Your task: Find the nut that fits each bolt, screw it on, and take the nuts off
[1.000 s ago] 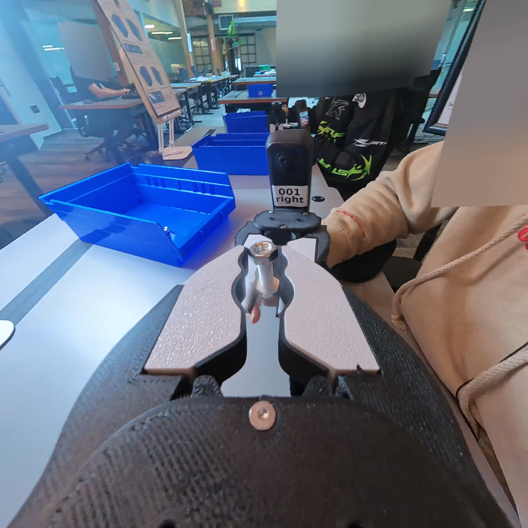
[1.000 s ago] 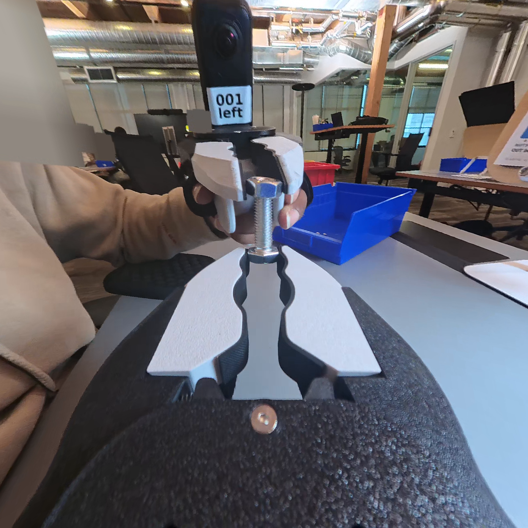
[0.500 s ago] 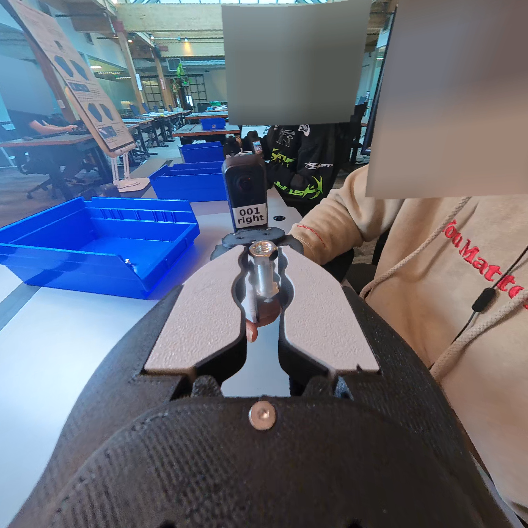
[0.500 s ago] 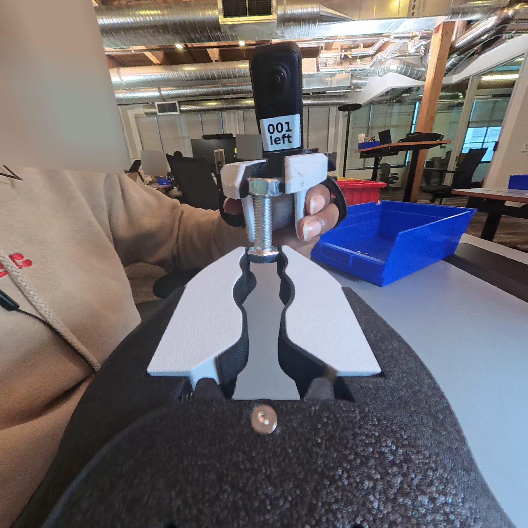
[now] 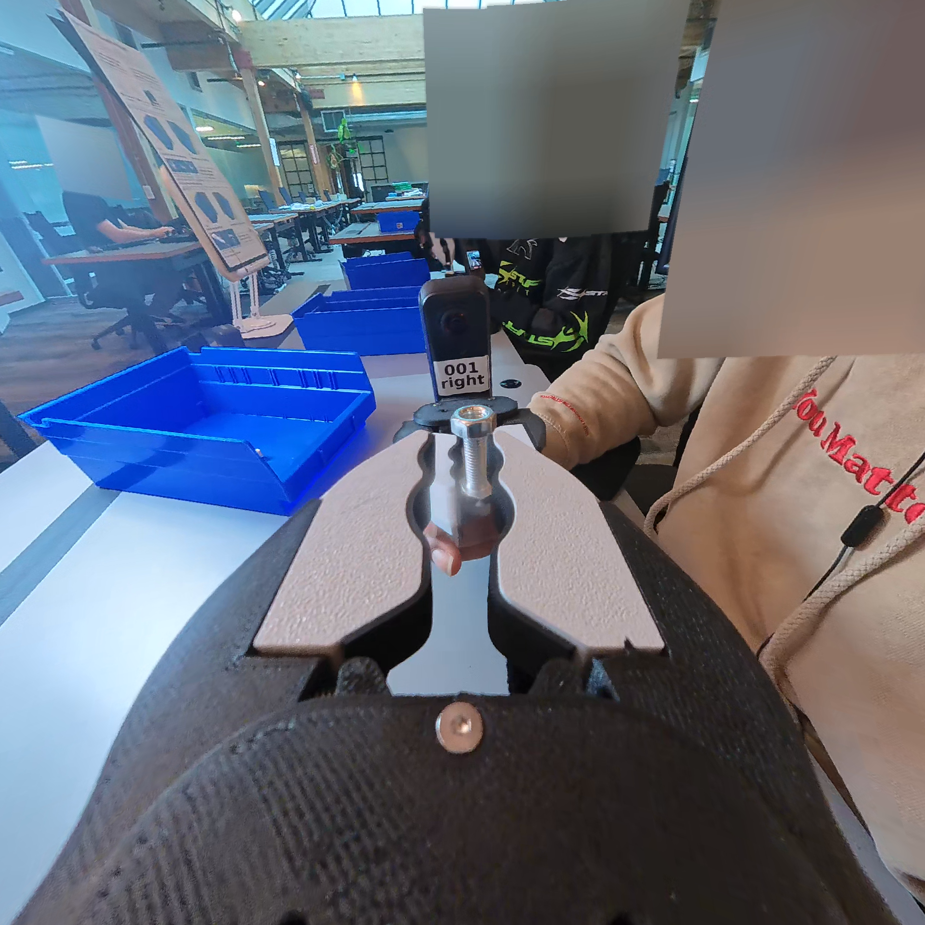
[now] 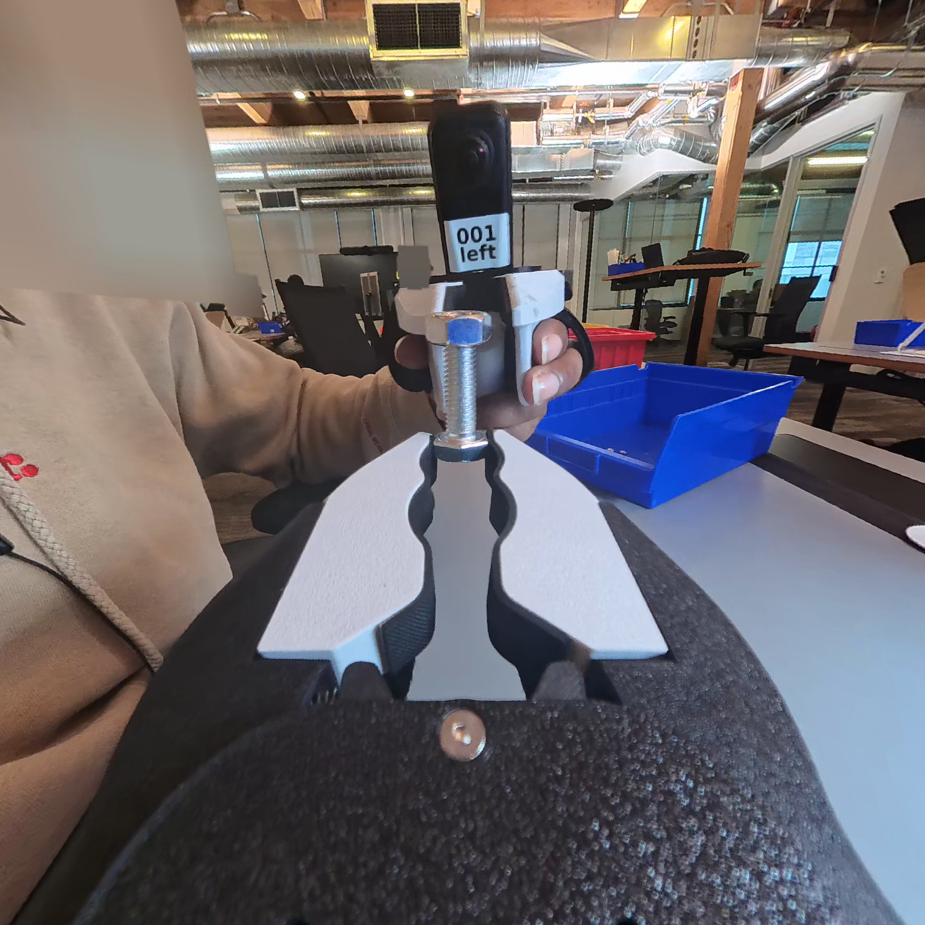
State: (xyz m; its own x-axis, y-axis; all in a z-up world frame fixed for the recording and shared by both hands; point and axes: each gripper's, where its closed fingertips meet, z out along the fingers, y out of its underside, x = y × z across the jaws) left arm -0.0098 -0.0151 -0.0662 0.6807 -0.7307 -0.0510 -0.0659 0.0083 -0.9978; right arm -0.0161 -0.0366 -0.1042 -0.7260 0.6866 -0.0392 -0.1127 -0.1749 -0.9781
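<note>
A silver bolt (image 6: 459,385) spans the gap between my two grippers above the table. My left gripper (image 5: 465,440) is shut on the bolt's hex head (image 5: 472,423); it also shows in the right wrist view (image 6: 473,345), facing me. My right gripper (image 6: 458,453) is shut on the nut (image 6: 458,446), which sits at the far end of the thread. In the left wrist view the right gripper (image 5: 470,500) faces me just beyond the bolt, with a person's fingertip under it. The thread between head and nut is bare.
An open blue bin (image 5: 200,440) stands on the grey table (image 5: 100,600) to my left; in the right wrist view the bin (image 6: 665,450) is to the right. More blue bins (image 5: 365,320) and a tilted sign board (image 5: 165,135) stand behind. The person's beige hoodie (image 5: 776,550) is close by. Tip to tip, the grippers are about 4 cm apart.
Both grippers have lifted and swung toward the person's body, with the left gripper turning about the bolt. Bolt head and nut stay gripped; the bare thread looks about as long.
</note>
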